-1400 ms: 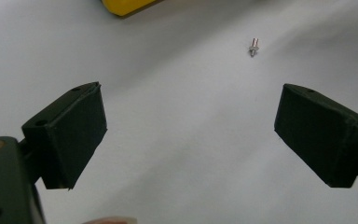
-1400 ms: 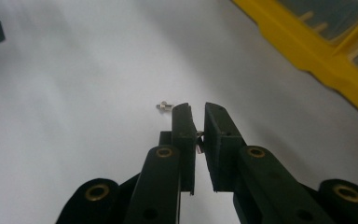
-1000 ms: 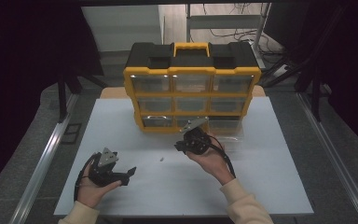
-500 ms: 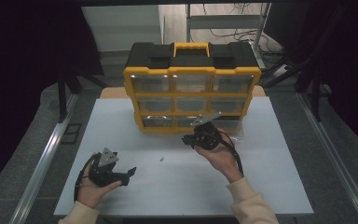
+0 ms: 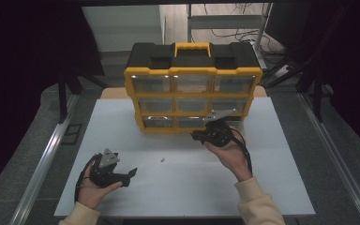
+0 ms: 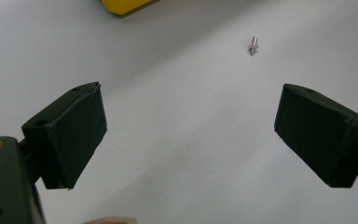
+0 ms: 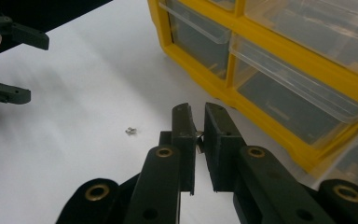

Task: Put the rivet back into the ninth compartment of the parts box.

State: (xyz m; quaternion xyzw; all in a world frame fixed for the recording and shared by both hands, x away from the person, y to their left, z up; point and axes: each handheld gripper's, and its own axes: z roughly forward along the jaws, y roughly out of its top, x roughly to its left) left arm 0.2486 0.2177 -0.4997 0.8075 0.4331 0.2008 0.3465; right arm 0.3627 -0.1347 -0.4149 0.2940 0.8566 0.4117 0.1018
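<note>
A yellow and black drawer organizer stands at the back of the white table. One small metal screw lies loose on the table between my hands. My right gripper hovers just in front of the organizer's bottom row of clear drawers. In the right gripper view its jaws are nearly together, with a tiny metal screw pinched between the pads. My left gripper rests low at the front left, open and holding nothing. The loose screw lies beyond its jaws.
The organizer's yellow frame fills the right side of the right gripper view, with the left gripper far off at top left. Metal rails run along both sides of the table. Bare tabletop lies between the hands.
My right gripper has moved right, up and back toward the organizer's bottom drawers, its jaws still pinched together. The left gripper and the loose screw have stayed put.
</note>
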